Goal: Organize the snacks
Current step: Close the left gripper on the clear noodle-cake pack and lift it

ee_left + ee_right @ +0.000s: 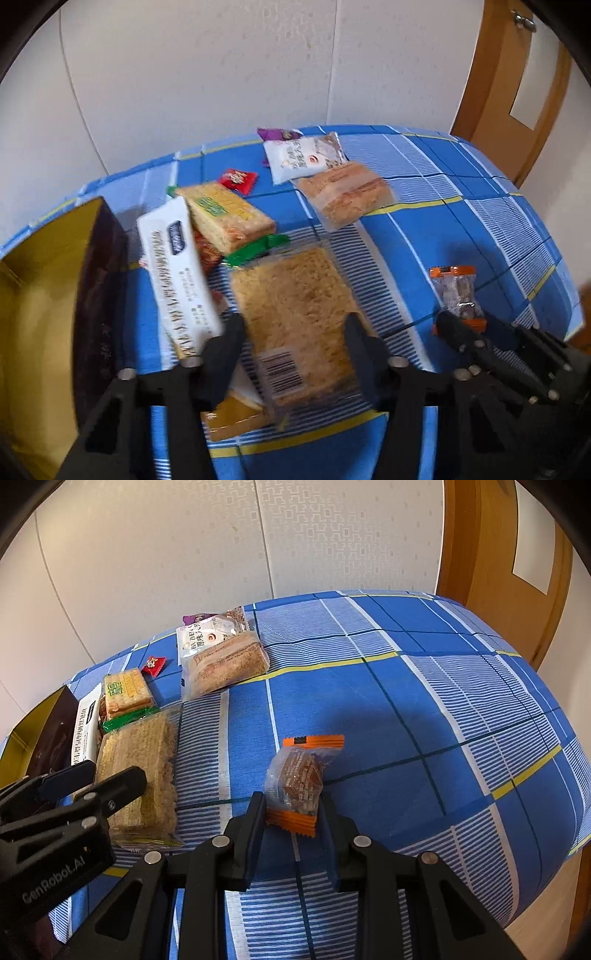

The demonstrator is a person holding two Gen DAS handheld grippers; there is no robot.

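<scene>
My left gripper [293, 325] straddles a clear pack of crumbly rice cake [295, 317], with the fingers on either side of it; it also shows in the right wrist view [142, 775]. My right gripper [293, 805] is closed on the lower end of a small orange-edged candy packet [299, 779], which lies on the blue checked cloth [406, 709]. The same packet shows in the left wrist view [458, 291]. An open box with a gold inside [40, 317] stands at the left.
More snacks lie behind: a white long pack [177, 266], a yellow cracker pack [225, 214], a red candy [238, 180], a white pouch [303, 155], another cake pack [347, 192]. A wooden door [517, 554] stands at the right. The table edge [554, 849] drops off at the right.
</scene>
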